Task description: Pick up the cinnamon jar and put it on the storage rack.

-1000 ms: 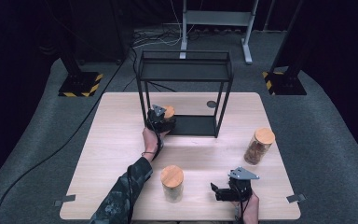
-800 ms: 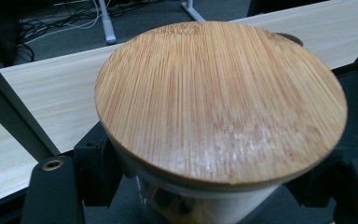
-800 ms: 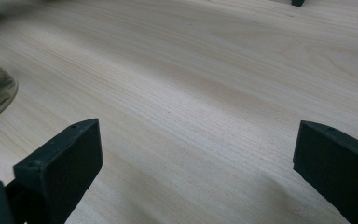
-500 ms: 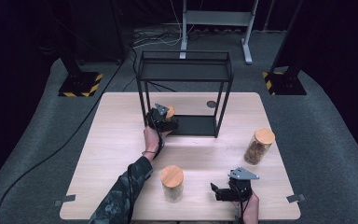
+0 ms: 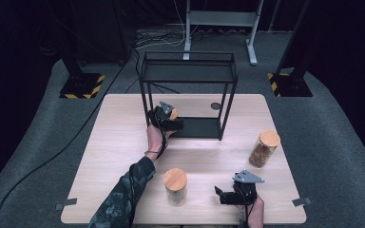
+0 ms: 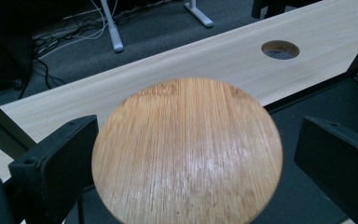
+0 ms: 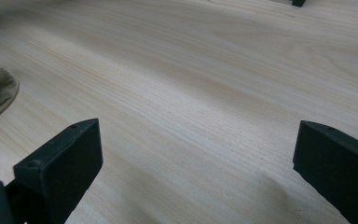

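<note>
My left hand-held gripper (image 5: pixel 169 119) has just been opening, and its jaws now stand apart on either side of the jar's bamboo lid (image 6: pixel 186 151) without pressing it. The jar sits on the bottom shelf of the black rack (image 5: pixel 188 71), so I judge the placing done; next I need to back straight out without clipping the lid. The jar's body is hidden under the lid. My right hand-held gripper (image 5: pixel 222 195) rests open on the tabletop (image 5: pixel 123 123).

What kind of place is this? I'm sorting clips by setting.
Probably a recording lab or studio, not a home: a bare wooden table on grey carpet with dark surroundings, stand bases marked with hazard stripes, loose cables on the floor.
</note>
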The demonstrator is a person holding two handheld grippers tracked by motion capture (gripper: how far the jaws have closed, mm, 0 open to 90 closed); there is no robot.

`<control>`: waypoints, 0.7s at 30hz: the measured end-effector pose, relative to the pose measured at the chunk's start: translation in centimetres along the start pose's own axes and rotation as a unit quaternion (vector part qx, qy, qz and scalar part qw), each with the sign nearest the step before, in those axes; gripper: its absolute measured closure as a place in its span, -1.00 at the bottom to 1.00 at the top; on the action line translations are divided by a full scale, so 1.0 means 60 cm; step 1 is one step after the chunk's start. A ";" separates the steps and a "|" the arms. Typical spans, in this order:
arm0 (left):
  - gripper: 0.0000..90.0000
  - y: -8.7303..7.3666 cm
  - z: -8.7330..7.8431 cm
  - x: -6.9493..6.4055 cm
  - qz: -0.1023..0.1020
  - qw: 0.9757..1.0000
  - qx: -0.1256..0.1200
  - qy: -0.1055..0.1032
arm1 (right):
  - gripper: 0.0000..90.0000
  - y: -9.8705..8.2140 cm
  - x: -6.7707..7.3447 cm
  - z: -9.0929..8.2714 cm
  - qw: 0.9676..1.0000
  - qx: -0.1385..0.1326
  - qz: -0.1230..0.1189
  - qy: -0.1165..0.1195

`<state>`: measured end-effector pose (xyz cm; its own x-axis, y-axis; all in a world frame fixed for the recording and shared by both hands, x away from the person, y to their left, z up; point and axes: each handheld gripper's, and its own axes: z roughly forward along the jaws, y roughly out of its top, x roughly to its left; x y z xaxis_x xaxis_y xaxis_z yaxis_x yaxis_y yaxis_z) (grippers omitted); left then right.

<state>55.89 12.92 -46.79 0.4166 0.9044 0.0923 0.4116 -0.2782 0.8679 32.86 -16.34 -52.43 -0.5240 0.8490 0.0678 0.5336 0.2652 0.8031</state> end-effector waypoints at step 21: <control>-1.00 0.035 -0.046 -0.005 0.020 0.999 -0.012 -0.026 | -0.99 0.000 0.000 0.001 1.000 0.003 -0.001 0.001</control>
<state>54.38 12.96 -43.66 0.4744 0.8742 0.1031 0.3733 -0.3059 0.8759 32.90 -16.32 -52.44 -0.5267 0.8474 0.0664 0.5354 0.2700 0.8003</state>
